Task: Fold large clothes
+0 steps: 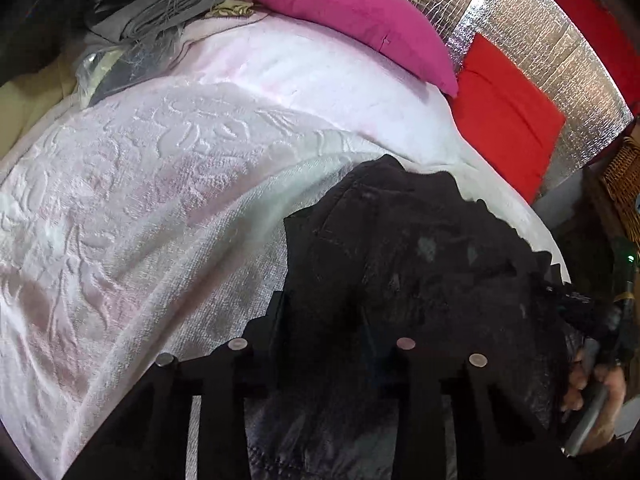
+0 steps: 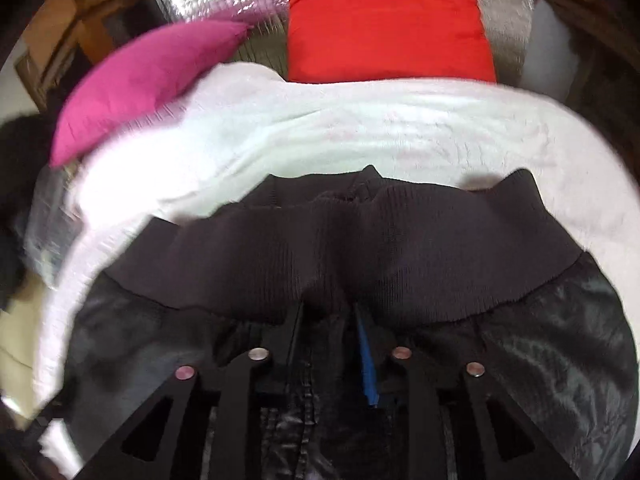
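Both grippers, left gripper [image 1: 324, 312] and right gripper [image 2: 326, 312], are clenched on the black jacket [image 2: 360, 236] lying near on the white bedspread [image 1: 160, 184]; grasp step complete, next move judged a lift-and-fold.

Bed, covered by pale pink embossed blanket [image 1: 160, 184]. Black jacket [image 1: 400, 264] lying on blanket's near right part; left claw [image 1: 320, 320] closed on its fabric. Magenta pillow [image 1: 344, 12] and red pillow [image 1: 508, 116] at blanket's far edge.
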Demonstrator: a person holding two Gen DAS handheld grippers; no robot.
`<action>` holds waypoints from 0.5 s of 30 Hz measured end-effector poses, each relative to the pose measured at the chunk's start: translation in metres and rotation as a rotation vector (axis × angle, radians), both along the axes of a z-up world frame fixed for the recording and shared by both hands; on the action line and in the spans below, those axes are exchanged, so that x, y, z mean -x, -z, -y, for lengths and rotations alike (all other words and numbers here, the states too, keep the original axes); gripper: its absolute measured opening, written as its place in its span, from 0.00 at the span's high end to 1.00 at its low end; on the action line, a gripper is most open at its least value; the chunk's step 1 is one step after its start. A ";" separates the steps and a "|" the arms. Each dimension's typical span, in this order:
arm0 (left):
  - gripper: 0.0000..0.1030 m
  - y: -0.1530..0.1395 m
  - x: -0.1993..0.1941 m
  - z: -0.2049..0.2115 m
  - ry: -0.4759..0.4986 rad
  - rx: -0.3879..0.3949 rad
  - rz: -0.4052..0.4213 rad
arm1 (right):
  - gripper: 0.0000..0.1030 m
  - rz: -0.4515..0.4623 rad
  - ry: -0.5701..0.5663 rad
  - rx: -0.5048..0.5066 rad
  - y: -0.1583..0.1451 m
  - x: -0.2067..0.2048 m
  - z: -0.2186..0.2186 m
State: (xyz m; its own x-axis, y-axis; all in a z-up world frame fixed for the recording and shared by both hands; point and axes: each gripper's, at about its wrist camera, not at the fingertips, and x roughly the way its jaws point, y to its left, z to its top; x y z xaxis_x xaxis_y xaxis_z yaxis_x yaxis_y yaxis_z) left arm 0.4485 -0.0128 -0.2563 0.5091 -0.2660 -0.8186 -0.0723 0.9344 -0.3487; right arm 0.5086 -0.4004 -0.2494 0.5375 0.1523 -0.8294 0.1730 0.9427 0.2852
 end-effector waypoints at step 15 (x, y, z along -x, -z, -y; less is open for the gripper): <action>0.33 -0.023 0.032 -0.015 0.027 0.041 0.037 | 0.13 0.324 0.348 -0.300 -0.037 0.223 0.169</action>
